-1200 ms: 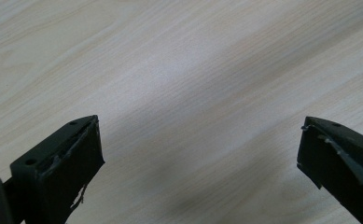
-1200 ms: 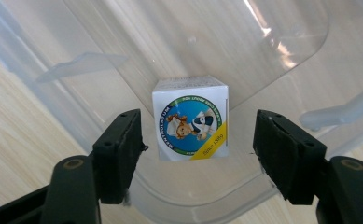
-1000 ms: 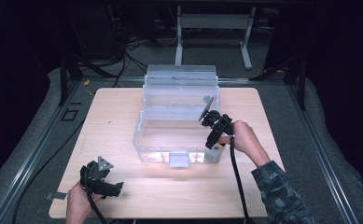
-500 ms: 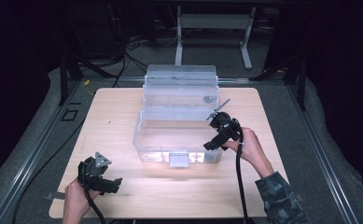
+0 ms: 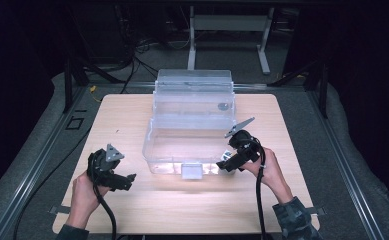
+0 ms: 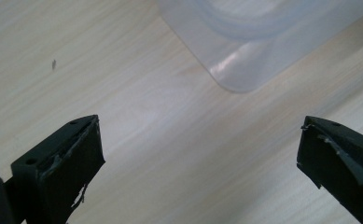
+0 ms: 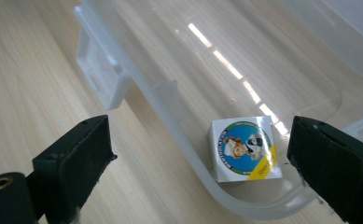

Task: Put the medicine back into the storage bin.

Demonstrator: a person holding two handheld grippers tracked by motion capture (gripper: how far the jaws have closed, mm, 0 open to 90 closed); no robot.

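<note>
Small box dropped in the bin's near corner

Our right gripper (image 7: 202, 154), jaws apart and just opened, holds nothing; the small box (image 7: 245, 148) lies inside the clear bin (image 5: 192, 125). Our left gripper (image 5: 113, 172) gapes empty. Pulling back carelessly, we risk snagging the rim.

Small labelled cube (image 7: 245, 148) in clear bin (image 7: 137, 88)

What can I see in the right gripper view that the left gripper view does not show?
Right gripper view alone: a small white box with a cartoon label, lying inside the clear bin by its rounded front corner, between the open right claw jaws. Left gripper view alone: the open left claw over bare wood. Both: the wooden table and clear plastic.
</note>
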